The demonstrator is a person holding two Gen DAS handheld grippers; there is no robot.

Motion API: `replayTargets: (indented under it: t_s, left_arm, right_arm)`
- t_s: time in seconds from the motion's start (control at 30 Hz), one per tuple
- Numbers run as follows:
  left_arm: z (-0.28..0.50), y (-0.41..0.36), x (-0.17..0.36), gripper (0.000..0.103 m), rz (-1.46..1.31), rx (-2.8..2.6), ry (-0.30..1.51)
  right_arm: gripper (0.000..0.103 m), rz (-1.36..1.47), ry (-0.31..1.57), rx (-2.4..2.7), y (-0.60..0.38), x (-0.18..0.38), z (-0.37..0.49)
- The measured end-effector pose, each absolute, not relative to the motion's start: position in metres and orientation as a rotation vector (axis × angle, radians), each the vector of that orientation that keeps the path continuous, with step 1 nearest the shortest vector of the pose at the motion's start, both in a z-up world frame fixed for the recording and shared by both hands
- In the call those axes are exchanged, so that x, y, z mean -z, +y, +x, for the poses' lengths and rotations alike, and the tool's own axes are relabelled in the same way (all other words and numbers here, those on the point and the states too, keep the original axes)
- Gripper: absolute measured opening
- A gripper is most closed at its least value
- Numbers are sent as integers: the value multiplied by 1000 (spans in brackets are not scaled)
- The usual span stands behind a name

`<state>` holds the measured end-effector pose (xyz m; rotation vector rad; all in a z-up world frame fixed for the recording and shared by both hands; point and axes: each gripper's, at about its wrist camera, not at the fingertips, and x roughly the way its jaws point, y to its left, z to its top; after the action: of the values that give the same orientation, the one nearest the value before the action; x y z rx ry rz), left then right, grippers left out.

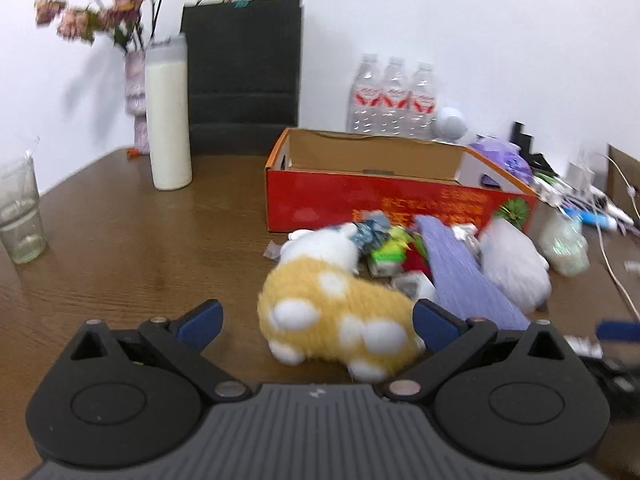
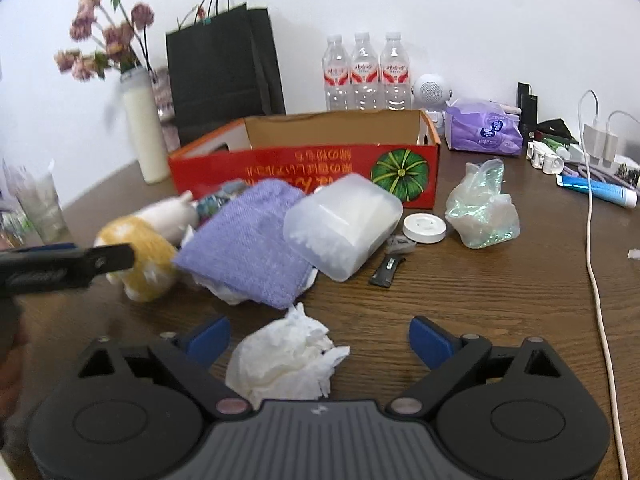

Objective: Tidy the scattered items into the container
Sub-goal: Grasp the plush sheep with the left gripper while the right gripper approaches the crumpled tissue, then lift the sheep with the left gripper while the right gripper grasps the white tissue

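Clutter lies on the desk (image 2: 480,300) before the red box (image 2: 304,160), left hand-held gripper (image 1: 316,322) spread around a yellow plush (image 1: 336,316), right hand-held gripper (image 2: 320,338) spread around crumpled tissue (image 2: 284,356).

left wrist: low, near | right wrist: same | shared: red box (image 1: 396,200)

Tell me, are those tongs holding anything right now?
No. The left tongs stand open around the yellow plush toy; the right tongs stand open around the crumpled tissue. Neither grips.
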<state>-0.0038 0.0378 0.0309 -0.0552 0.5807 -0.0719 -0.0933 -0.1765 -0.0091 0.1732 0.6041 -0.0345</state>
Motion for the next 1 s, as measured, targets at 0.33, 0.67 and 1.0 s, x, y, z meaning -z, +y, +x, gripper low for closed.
replayTargets:
  t_s: [0.33,0.67,1.0]
  left_arm:
    - [9,66,-29,103,-20,-36,658]
    - [33,68,-30,103,33,-120,638]
    - [13,69,-19,46,32,-83,608]
  right_arm:
    - [89,-96,600,35,-152,6,-91]
    - [83,-86,618,31,-142,7,-88]
    - [23,50,626,34,-161,10,-99]
